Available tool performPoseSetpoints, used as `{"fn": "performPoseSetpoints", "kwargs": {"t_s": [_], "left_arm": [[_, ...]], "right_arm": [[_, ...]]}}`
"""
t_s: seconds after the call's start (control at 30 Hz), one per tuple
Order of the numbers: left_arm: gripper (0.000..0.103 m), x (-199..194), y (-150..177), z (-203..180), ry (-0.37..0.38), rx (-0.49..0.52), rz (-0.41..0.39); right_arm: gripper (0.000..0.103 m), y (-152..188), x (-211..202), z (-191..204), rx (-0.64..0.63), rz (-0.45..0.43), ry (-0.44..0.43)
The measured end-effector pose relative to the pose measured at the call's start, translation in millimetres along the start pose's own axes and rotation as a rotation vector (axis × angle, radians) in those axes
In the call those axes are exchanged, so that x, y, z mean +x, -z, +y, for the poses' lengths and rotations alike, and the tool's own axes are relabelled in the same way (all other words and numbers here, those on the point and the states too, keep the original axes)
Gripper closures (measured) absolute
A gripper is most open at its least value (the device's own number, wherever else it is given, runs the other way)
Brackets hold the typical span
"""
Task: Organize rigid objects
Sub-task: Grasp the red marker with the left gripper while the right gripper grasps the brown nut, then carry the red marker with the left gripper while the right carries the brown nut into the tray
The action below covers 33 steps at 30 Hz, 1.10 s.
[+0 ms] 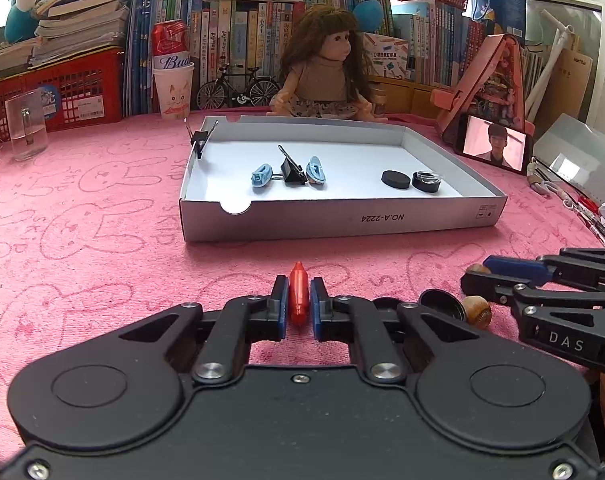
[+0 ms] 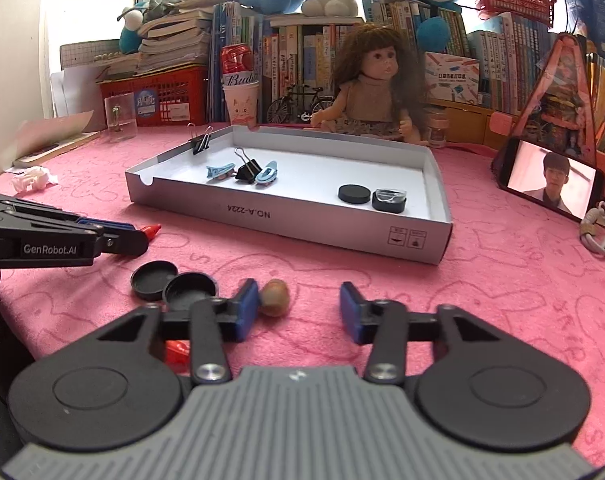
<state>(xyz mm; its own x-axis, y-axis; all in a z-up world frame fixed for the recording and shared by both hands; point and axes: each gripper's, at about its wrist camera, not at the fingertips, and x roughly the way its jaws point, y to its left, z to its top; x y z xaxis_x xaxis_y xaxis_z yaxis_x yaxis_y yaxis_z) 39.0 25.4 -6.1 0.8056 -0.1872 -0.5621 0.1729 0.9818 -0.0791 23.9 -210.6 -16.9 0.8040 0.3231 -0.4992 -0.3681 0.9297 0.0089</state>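
Two black metal binder clips [image 2: 248,169], two light-blue plastic hair clips [image 2: 220,171], four round black lids [image 2: 354,193], two red plastic pegs [image 1: 298,294], one brown nut [image 2: 275,298].

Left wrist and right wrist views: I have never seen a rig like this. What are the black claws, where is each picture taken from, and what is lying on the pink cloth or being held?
A person holds a two-finger gripper in each hand, and a camera on each looks out along its fingers. In the left wrist view, the left gripper is shut on a red crayon. In the right wrist view, the right gripper is open. A brown nut lies against one pad but is not clamped. Two black lids sit beside it on the pink cloth. Farther off, a shallow white box holds two blue clips, a black binder clip and two black discs.
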Motion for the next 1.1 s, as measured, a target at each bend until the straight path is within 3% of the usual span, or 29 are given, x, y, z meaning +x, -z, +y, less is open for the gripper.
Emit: {"fn": "performPoseSetpoints", "kwargs": {"t_s": [0.03,0.27,0.5,1.1], "left_arm": [[0.089,0.5,-0.3,-0.6,-0.003,0.003,0.000],[0.093,2.6,-1.2,-4.6,-0.011,0.009,-0.005],[0.094,-1.1,-5.2,-6.0,0.012,0.007,-0.019],[0.093,-6.9,-51.7,-0.7,0.033,-0.017,-0.125]], "right_arm": [[0.078,-0.5,-0.1,0.6,-0.004,0.002,0.003],[0.083,-1.2,-0.3,-0.4,-0.003,0.003,0.003],[0.084,-4.3,1.2,-1.8,-0.008,0.003,0.040],[0.084,-41.6,3.4,-22.9,0.057,-0.070,0.143]]}}
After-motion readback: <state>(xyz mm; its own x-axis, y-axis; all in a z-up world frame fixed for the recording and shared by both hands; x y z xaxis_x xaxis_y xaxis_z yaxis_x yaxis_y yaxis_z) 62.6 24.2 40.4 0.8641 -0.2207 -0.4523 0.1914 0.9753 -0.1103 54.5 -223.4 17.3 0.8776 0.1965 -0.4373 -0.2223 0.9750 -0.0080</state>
